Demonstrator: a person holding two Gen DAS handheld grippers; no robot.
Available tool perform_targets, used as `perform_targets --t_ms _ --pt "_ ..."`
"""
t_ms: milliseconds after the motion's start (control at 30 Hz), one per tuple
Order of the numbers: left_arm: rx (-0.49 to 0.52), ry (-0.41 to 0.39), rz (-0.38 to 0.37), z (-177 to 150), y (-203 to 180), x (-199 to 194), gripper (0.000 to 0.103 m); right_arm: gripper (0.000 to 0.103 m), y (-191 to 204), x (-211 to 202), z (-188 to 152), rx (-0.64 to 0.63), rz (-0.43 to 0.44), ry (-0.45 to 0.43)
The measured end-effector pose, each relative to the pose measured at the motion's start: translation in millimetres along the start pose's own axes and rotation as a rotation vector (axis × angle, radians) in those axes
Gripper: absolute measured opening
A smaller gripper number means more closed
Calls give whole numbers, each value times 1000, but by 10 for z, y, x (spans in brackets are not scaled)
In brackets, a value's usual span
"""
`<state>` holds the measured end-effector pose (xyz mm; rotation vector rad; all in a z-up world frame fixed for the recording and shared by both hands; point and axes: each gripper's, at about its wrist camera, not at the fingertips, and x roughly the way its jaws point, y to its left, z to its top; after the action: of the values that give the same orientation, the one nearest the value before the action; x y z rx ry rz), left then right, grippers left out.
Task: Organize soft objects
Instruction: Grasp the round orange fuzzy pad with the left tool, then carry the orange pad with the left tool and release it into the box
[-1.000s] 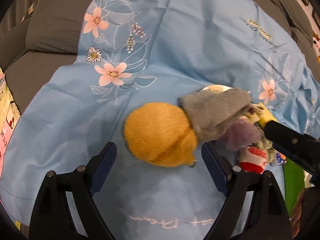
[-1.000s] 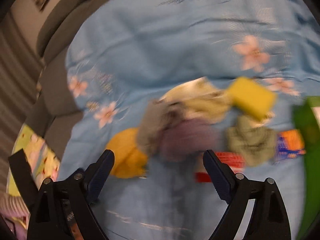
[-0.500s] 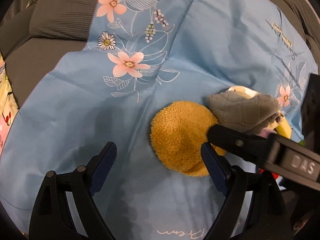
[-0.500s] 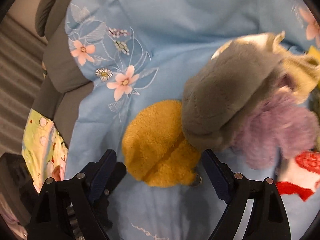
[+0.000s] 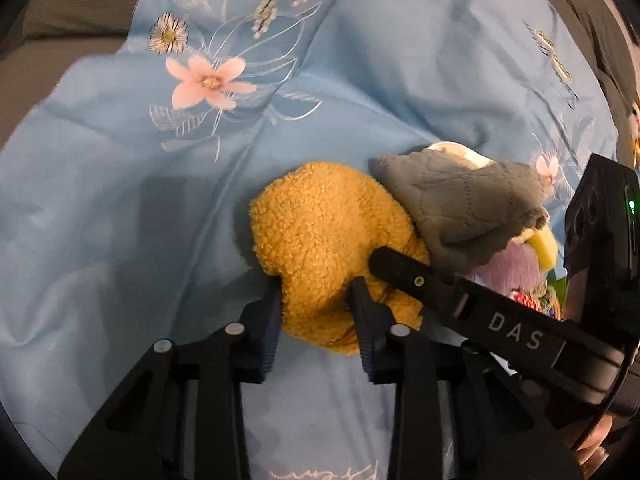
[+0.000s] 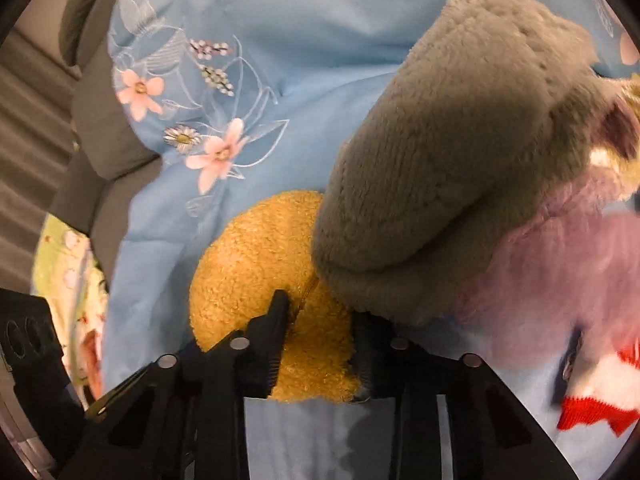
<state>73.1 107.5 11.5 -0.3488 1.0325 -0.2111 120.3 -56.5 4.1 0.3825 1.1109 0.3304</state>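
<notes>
Lifting now could drag the grey plush [image 5: 460, 204]; your left gripper [image 5: 316, 304] and right gripper [image 6: 320, 332] have just clamped the yellow pouch [image 5: 320, 240] beneath it.

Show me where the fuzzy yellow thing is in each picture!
Left wrist view: the yellow fuzzy thing sits in the middle, low down.
Right wrist view: it sits low and middle-left, partly under the grey fuzzy thing.
Shared landmark: the pink flower on the blue cloth.
</notes>
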Motion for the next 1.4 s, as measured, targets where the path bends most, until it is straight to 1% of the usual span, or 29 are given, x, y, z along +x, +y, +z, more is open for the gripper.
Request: perform_targets --t_ms 67,133,200,267,367,400,533,667,800,1033,1133,1233,1400 --pt "43 -24 10 -69 -107 -96 26 30 -4 -73 -62 10 23 -1" --pt "70 -47 1 -132 -188 -203 27 29 20 -226 -138 7 31 -22" --pt "82 -69 -26 -186 -261 -334 27 29 56 -428 -218 -3 25 -60" --pt "109 -110 -47 -280 -387 -534 26 29 80 -695 -321 -12 33 -105" --pt "194 -183 -68 -442 -638 -868 27 29 49 -1023 -484 -5 52 -155" --pt "209 -195 -77 -468 -693 -916 26 29 35 -1144 -542 0 52 -177" --pt "266 -244 -124 -601 -1012 -1173 26 29 -51 -1579 -707 19 34 -258" --pt "322 -265 -186 -694 -1369 -1315 26 29 -179 -2029 -836 25 -6 -364" --pt "394 -302 -226 -766 -1770 -1386 27 29 -419 -2396 -914 63 -15 -447" --pt "477 -295 -301 -857 -2402 -1270 27 29 -1004 -2886 -1027 175 -24 -545" --pt "500 -263 -366 -883 -2683 -1141 27 29 -1263 -3054 -1080 216 -51 -576" --pt "500 -208 -442 -902 -2939 -996 27 29 -1543 -3193 -1142 277 -75 -602" --pt "521 -144 -524 -966 -3334 -856 27 29 -1929 -3418 -1260 356 -104 -644"
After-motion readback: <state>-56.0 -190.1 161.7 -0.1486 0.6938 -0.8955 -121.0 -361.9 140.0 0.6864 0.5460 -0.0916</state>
